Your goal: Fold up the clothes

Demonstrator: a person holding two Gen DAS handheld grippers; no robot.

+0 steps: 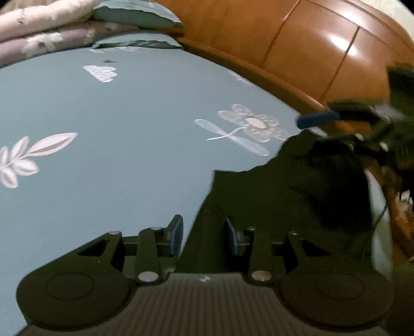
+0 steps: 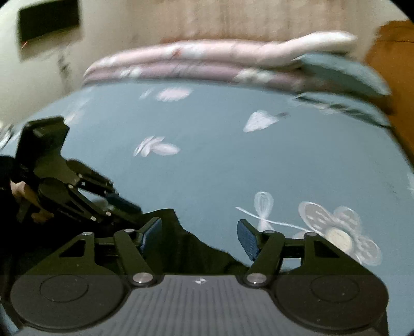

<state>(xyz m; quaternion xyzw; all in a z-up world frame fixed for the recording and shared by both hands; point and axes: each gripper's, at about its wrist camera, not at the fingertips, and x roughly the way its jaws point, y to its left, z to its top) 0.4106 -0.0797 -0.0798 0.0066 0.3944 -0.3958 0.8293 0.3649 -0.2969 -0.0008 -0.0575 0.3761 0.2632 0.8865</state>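
Left gripper nearest the lens, jaws parted a little, nothing pinched; edge of the dark garment lay below the gap. Garment rumpled on the blue flowered bedsheet, toward the bed's wooden edge. Right gripper jaws spread wider, garment's ragged edge under them, pads clear of it. A hand held the left tool. Farther back: folded pink quilt, blue pillows, wooden cabinet.

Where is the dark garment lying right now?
The dark garment lies on the blue floral bedsheet, lower right in the left wrist view, near the bed's wooden edge.
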